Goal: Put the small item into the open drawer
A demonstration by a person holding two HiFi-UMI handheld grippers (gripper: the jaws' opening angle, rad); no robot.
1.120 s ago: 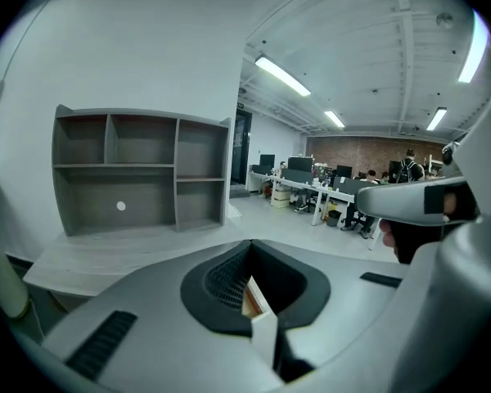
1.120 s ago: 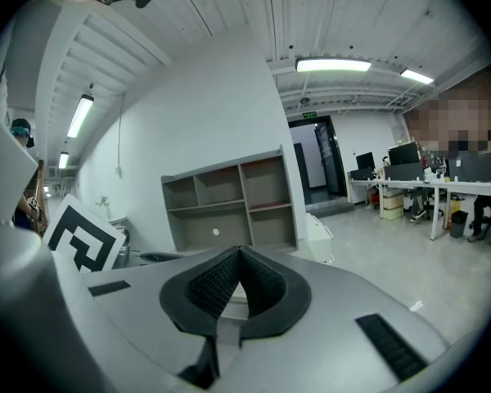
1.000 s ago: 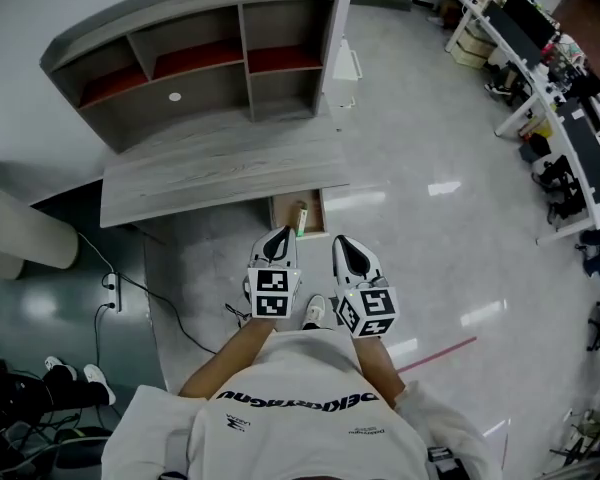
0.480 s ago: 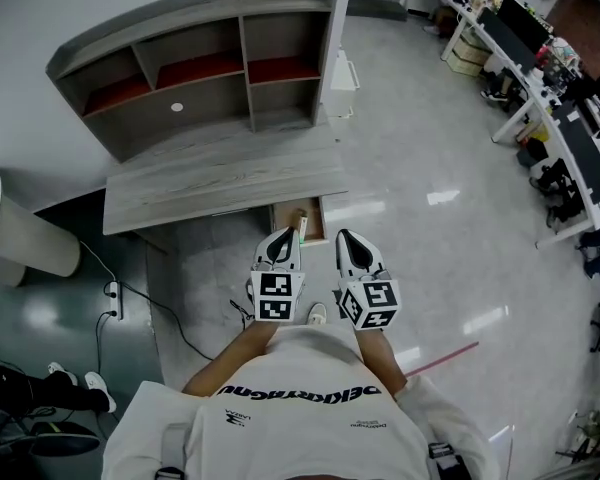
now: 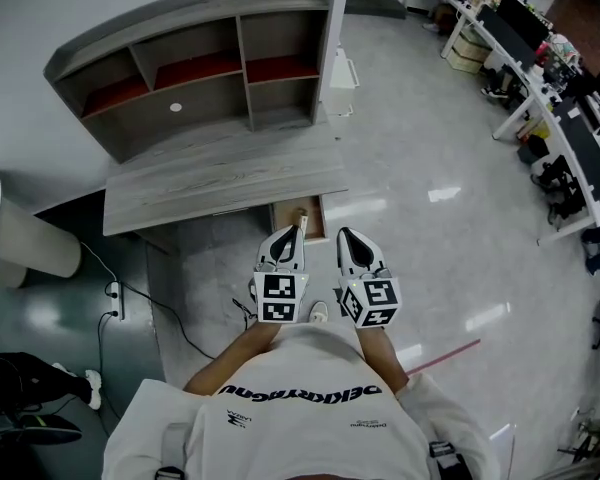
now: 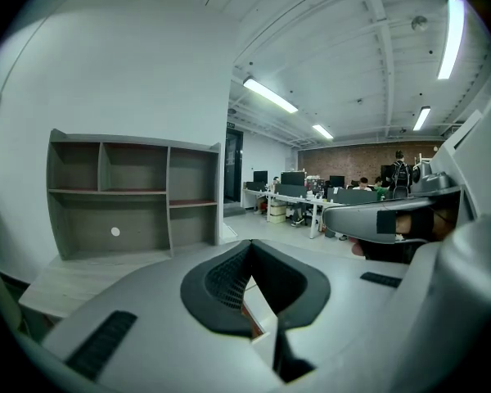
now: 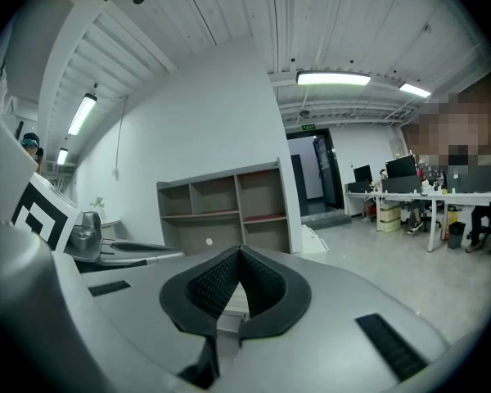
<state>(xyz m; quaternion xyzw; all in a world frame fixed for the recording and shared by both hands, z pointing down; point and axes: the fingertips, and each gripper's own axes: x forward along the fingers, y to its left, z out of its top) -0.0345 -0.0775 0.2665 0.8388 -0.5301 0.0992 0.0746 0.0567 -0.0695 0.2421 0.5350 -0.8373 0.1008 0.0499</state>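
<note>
Both claws are closed and empty, left gripper beside right gripper, aimed at the open drawer under the desk. The small item seems to lie inside. An off-centre shove could skew the drawer and jolt it.
</note>
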